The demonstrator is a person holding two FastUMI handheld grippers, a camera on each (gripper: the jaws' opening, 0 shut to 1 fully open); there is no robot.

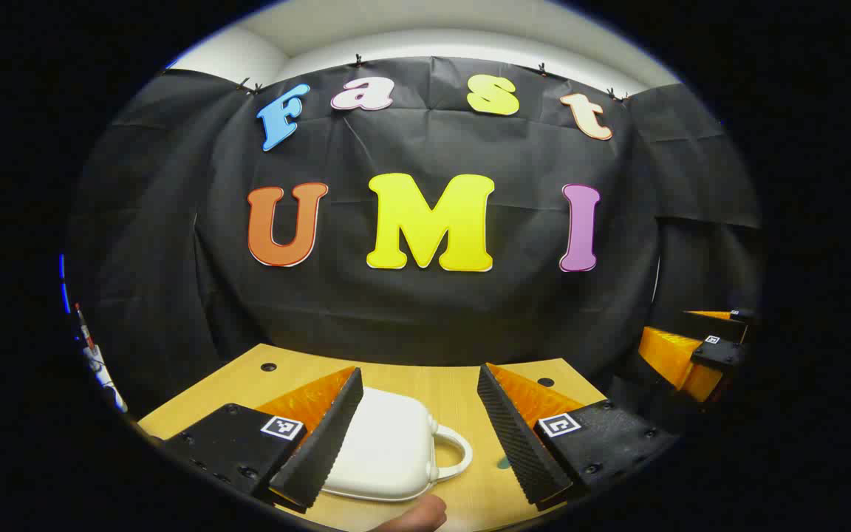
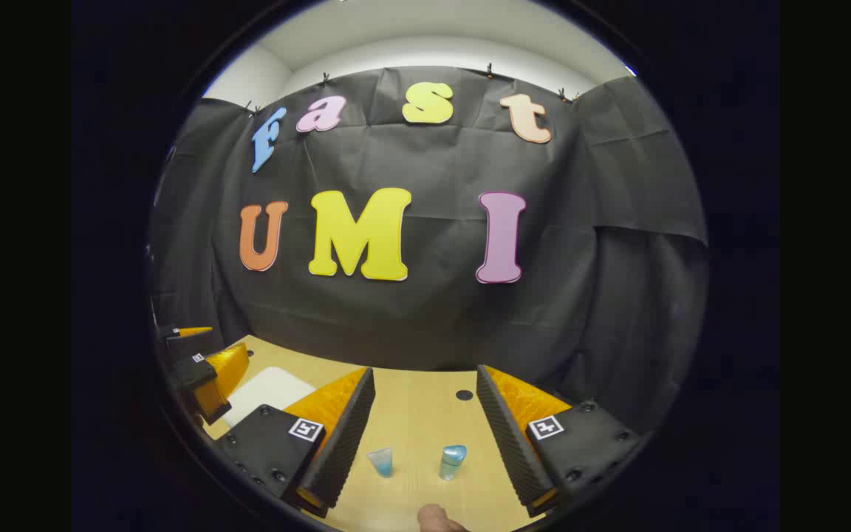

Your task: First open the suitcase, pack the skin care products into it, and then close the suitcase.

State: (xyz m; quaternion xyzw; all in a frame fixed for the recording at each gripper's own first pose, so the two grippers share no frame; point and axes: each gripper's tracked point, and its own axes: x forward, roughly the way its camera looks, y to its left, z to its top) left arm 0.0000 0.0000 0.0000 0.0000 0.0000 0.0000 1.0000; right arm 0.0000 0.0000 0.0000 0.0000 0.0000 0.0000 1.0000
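A small white suitcase [image 1: 388,451] lies shut and flat on the wooden table [image 1: 455,388], its handle [image 1: 455,454] pointing right. My left gripper [image 1: 419,371] hangs open just above and before it, nothing between its fingers. In the right gripper view the suitcase [image 2: 270,390] lies at the left. Two small blue skin care products stand between the fingers of my open right gripper [image 2: 425,371]: a tube [image 2: 381,462] and a bottle [image 2: 453,462]. Neither finger touches them.
The right gripper [image 1: 695,353] shows at the far right of the left gripper view; the left gripper [image 2: 200,369] shows at the left of the right gripper view. A person's fingertip [image 1: 418,513] pokes in at the bottom. Small holes [image 2: 464,395] mark the tabletop.
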